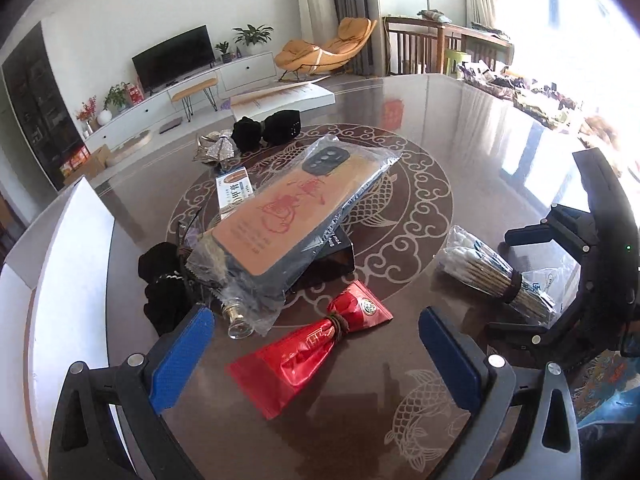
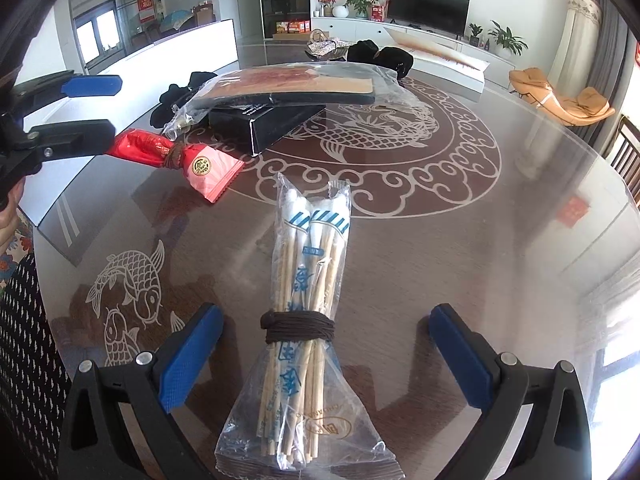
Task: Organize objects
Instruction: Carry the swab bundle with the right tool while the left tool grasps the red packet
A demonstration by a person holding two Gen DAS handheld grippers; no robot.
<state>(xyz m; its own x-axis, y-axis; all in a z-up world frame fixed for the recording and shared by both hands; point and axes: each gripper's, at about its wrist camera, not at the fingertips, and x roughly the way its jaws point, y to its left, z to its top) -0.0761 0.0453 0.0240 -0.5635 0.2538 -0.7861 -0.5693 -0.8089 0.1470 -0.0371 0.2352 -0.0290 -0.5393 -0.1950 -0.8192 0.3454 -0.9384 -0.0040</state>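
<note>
Chopsticks first: a clear plastic bag of wooden chopsticks [image 2: 306,320] tied round with dark brown cord [image 2: 298,327] lies flat on the glass-topped round table [image 2: 460,264], towards the near edge, right between the spread blue pads of the right gripper [image 2: 316,352]. Jaws are released, nothing pinched, pads well clear of the bag on both sides. Long axis runs straight away from the gripper toward the table's middle, paper-wrapped tips at the far end, loose bag end nearest.

My guess is it's light and fairly stiff along its length, but the plastic is slippery and the sticks could slide inside. I'd grab at the cord wrap, where everything's cinched tight.

Left gripper [image 1: 316,356] is also open and empty, hovering over a shiny red foil packet [image 1: 308,354] tied with a brown band, close to the table's near-left edge. That one looks soft and crinkly, so its tied waist seems the spot.
</note>
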